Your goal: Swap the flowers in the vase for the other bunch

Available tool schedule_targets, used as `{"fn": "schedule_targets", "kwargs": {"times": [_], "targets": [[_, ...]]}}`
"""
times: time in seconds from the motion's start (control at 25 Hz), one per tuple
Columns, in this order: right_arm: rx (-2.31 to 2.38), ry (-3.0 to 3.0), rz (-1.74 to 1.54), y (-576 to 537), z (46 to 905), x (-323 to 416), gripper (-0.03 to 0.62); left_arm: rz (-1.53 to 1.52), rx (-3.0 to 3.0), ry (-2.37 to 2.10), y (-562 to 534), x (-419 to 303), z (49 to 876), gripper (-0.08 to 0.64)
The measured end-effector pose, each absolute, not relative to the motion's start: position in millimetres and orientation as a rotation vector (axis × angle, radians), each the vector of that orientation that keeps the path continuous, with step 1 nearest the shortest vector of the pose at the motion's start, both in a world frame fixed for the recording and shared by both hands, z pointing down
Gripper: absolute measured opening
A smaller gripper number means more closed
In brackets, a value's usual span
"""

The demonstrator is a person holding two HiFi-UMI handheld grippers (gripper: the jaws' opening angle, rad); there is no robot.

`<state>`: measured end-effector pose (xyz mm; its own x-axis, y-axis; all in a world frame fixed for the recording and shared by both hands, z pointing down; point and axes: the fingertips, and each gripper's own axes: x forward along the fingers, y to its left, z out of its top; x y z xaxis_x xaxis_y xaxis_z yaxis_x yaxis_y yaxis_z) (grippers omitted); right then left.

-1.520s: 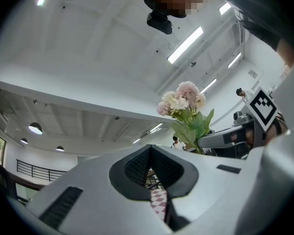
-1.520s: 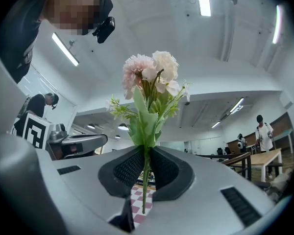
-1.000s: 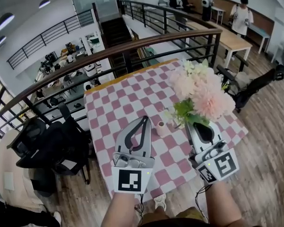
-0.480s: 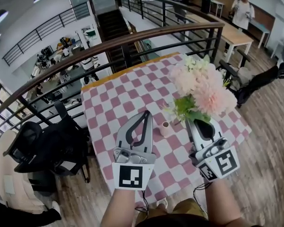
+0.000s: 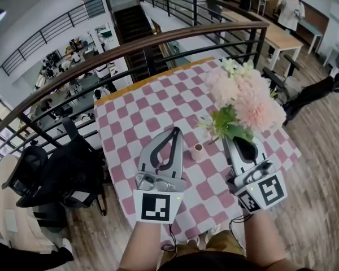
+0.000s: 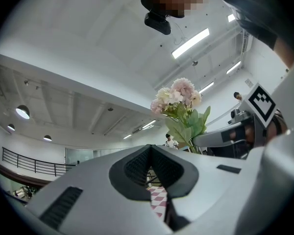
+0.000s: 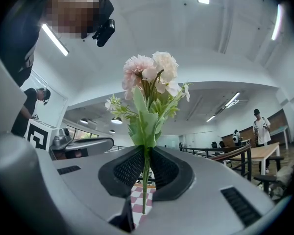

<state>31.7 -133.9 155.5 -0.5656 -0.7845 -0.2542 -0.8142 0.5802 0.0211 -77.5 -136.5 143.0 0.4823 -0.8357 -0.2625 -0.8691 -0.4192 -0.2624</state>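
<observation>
Over a table [image 5: 137,122] spread with a pink-and-white checked cloth, a person holds 2 grippers on either side of a small beige vase [image 5: 198,152] that stands upright on the cloth. To the right of the vase, the right gripper [image 7: 146,151] has its jaws clamped on the thin green stems of a bunch of pale pink and cream flowers [image 5: 244,96]. The blooms fan out above and to the right of the vase, well clear of its mouth. The lowest green leaves spread just beside the vase's rim, and whether they touch it cannot be told. The cut end of 1 stem pokes out behind the dark ribbed pads. To the left of the vase, the left gripper [image 5: 174,131] has its jaws brought together with nothing between them, its tip near the vase but apart from it. Each gripper carries a cube with black-and-white square markers at the end nearest the person. Beyond the vase, a brown-topped black railing [image 5: 158,44] curves past the far edge of the table. A black office chair [image 5: 55,169] stands on the wooden floor well to the vase's left
</observation>
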Motion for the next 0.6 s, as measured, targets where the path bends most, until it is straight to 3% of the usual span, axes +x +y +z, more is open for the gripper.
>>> {"fn": "schedule_targets", "kwargs": {"times": [0.6], "targets": [[-1.252, 2.636, 0.126, -166.9, 185.6, 36.9, 0.052, 0.027, -2.379, 1.470, -168.2, -61.6, 178.1, 0.006]]}}
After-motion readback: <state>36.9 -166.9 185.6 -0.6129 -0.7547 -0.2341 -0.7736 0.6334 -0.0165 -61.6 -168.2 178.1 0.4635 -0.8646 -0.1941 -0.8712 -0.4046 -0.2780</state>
